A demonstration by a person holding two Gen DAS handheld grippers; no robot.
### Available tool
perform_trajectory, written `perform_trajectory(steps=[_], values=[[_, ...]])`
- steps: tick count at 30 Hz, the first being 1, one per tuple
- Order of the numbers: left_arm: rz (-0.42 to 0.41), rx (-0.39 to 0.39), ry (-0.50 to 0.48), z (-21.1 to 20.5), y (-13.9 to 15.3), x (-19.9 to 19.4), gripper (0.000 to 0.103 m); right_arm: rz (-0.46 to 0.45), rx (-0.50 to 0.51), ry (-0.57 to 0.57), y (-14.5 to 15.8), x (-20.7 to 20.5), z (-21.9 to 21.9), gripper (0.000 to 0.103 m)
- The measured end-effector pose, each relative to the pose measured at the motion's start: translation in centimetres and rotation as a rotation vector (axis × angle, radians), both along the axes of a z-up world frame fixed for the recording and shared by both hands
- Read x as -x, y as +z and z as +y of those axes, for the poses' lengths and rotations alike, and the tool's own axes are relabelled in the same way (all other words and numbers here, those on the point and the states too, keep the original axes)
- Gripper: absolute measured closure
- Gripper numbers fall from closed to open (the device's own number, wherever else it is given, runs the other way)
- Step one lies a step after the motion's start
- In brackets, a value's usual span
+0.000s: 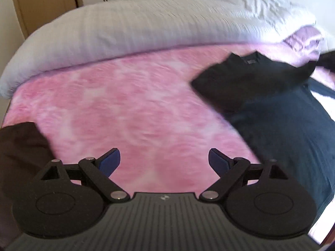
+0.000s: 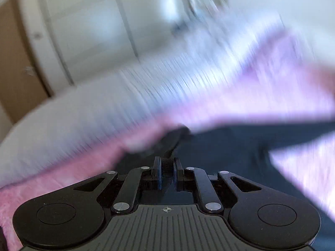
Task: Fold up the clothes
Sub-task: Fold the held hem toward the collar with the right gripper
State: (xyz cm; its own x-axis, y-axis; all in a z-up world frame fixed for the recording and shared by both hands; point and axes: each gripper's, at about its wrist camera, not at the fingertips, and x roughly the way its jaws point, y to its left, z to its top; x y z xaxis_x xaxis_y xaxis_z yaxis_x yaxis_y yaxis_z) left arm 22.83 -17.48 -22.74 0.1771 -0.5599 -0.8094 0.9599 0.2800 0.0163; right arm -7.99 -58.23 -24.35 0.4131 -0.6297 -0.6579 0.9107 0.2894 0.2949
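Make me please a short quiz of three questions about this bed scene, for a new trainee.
1. True or false: the left gripper has open jaws with nothing between them.
2. What do the right gripper jaws pinch? A) white duvet B) dark shirt C) pink blanket
3. Fill in: the dark shirt lies on the ____ blanket.

Key: 1 true. 2 B. 3 pink.
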Motion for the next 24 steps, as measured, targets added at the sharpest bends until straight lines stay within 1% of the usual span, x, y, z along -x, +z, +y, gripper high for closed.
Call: perform_trajectory(steps=[1, 3, 4, 7, 8, 9, 11, 13, 14, 16, 18, 20, 23, 24], values=[[-0.001, -0.018, -0.008, -1.5, -0.8, 2.0, 0.014, -0.005, -0.05, 0.0, -1.9, 1.0, -1.1, 0.094], [-0.004, -0.059, -0.04, -4.4, -2.6, 5.4, 0.014, -0.019, -0.116, 0.034, -4.7, 2.1, -2.4, 0.094], [-0.01, -0.081, -0.06, -5.9, -3.6, 7.0, 0.014, -0.027, -0.137, 0.059, -5.5, 2.4, -2.8, 0.094], [-0.038, -0.114, -0.096, -9.2, -5.2, 10.3, 0.014, -0.063, -0.166, 0.16, -5.9, 1.9, -4.1, 0.094], [-0.047, -0.121, -0.105, -10.2, -5.5, 11.2, 0.014, -0.092, -0.166, 0.194, -5.3, 1.8, -4.5, 0.094], [-0.056, -0.122, -0.114, -11.1, -5.7, 11.9, 0.014, -0.118, -0.144, 0.219, -4.3, 2.3, -4.5, 0.094], [-0.075, -0.118, -0.134, -12.5, -5.9, 12.7, 0.014, -0.164, -0.049, 0.219, -1.9, 4.5, -4.3, 0.094], [-0.111, -0.12, -0.159, -13.6, -6.5, 13.1, 0.014, -0.188, -0.019, 0.134, -1.4, 7.7, -4.6, 0.094], [-0.138, -0.123, -0.173, -14.2, -7.1, 13.1, 0.014, -0.183, -0.042, 0.092, -2.1, 9.0, -4.9, 0.094], [-0.194, -0.139, -0.195, -15.5, -8.4, 13.0, 0.014, -0.145, -0.136, 0.033, -5.0, 11.2, -5.6, 0.094], [-0.217, -0.16, -0.197, -16.6, -9.9, 12.7, 0.016, -0.109, -0.194, 0.03, -7.4, 12.4, -5.7, 0.094], [-0.245, -0.159, -0.214, -17.7, -11.1, 12.5, 0.019, -0.086, -0.221, 0.043, -9.1, 12.5, -5.9, 0.094], [-0.288, -0.141, -0.249, -18.9, -12.1, 12.4, 0.027, -0.058, -0.23, 0.068, -10.3, 12.2, -5.5, 0.094], [-0.291, -0.129, -0.256, -19.1, -12.1, 12.3, 0.035, -0.051, -0.232, 0.074, -10.2, 12.1, -5.2, 0.094]])
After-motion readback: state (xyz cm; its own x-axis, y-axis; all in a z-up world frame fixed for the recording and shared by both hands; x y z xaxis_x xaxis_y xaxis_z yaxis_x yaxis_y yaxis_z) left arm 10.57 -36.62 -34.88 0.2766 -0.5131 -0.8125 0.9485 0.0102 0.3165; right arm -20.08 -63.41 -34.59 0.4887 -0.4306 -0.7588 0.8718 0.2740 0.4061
